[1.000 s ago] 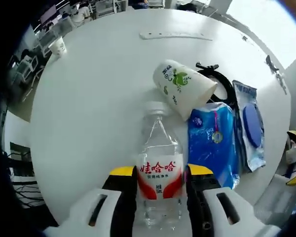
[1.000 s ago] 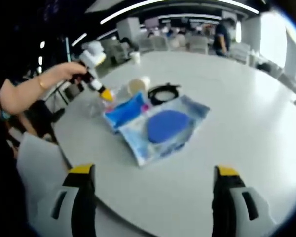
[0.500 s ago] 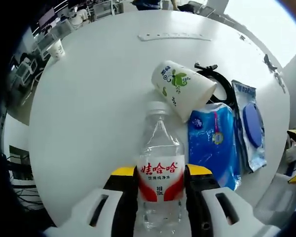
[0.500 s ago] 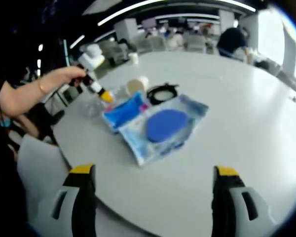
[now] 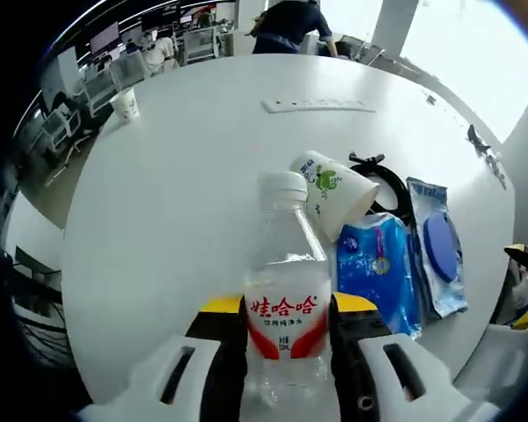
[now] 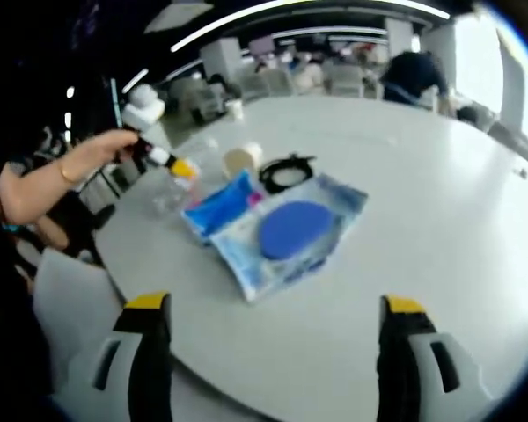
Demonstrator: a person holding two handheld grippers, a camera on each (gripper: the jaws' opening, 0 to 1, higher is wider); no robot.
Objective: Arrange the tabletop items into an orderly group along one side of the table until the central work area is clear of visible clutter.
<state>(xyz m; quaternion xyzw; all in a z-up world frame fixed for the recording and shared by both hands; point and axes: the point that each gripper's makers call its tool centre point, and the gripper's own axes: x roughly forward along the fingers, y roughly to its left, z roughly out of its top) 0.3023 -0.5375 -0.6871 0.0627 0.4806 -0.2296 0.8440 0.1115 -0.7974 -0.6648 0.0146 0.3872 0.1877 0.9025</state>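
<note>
A clear water bottle [image 5: 286,290] with a red and white label and a white cap stands between my left gripper's [image 5: 286,304] yellow-tipped jaws, which are shut on it. Beyond it a paper cup [image 5: 336,192] lies on its side against a black cable coil [image 5: 396,180]. To the right lie a blue pack [image 5: 378,268] and a clear bag with a blue disc [image 5: 440,251]. In the right gripper view my right gripper [image 6: 275,308] is open and holds nothing, short of the bag [image 6: 290,230]. A hand holds the left gripper [image 6: 172,163] over the bottle [image 6: 172,189] at the table's left edge.
The round white table [image 5: 185,202] carries a white power strip [image 5: 319,105] and a small paper cup [image 5: 125,103] at its far side. A person [image 5: 290,22] stands behind the table. Chairs ring the table's left edge. The table's right half [image 6: 440,202] is bare.
My left gripper has risen and tilted up with the bottle still in it, so more of the room shows. The right gripper has stayed open and almost still.
</note>
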